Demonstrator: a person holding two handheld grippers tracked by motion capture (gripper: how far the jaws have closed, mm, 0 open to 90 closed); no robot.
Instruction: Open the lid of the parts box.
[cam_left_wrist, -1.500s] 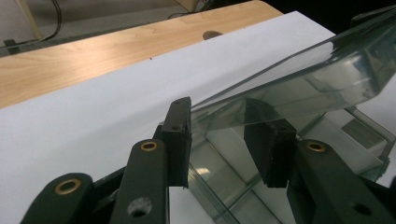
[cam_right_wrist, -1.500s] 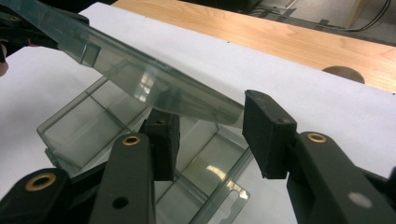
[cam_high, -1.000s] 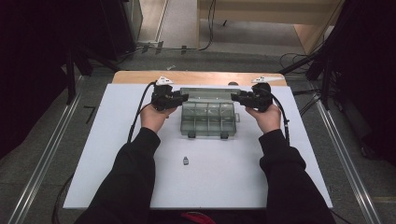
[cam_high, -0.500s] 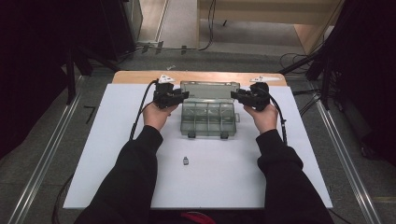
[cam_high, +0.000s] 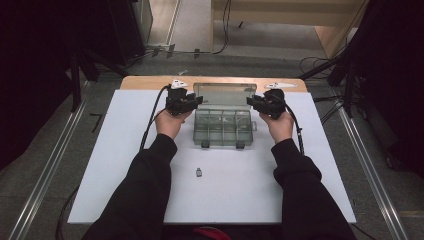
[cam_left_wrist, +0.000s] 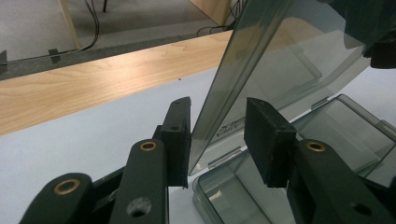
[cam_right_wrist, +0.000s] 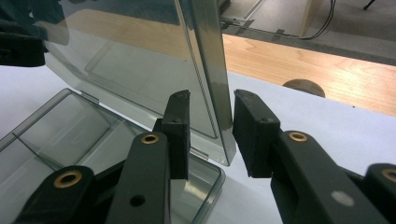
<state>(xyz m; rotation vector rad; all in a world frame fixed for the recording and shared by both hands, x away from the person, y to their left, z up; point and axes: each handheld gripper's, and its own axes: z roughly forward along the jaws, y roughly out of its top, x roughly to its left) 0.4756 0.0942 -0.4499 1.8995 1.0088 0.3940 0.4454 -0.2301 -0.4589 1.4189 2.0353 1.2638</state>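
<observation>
A grey floor (cam_high: 60, 145) with metal rails runs either side of my work surface, a white sheet (cam_high: 150, 200) laid over a wooden table (cam_high: 145, 82) whose bare wood shows along the far edge. Cables trail across the floor beyond it.

On the far middle of the sheet sits a clear, smoke-tinted compartment box (cam_high: 222, 127), its base divided into small cells and its two latches facing the near side. Its lid (cam_high: 223, 95) stands raised, hinged at the far edge and close to upright.

My left gripper (cam_high: 192, 101) is at the lid's left end. In the left gripper view the jaws are spread apart with the lid's edge (cam_left_wrist: 233, 79) running between them; I can't tell if either pad touches it. Some embossed lettering shows low on the lid there, too distorted for me to read.

My right gripper (cam_high: 251, 102) is at the lid's right end. In the right gripper view its jaws also stand apart, straddling the lid's edge (cam_right_wrist: 208, 70), a gap visible on the right pad's side.

Nearer to me, well apart from the box, a small grey object (cam_high: 199, 172) lies on the sheet; it is too small to identify.
</observation>
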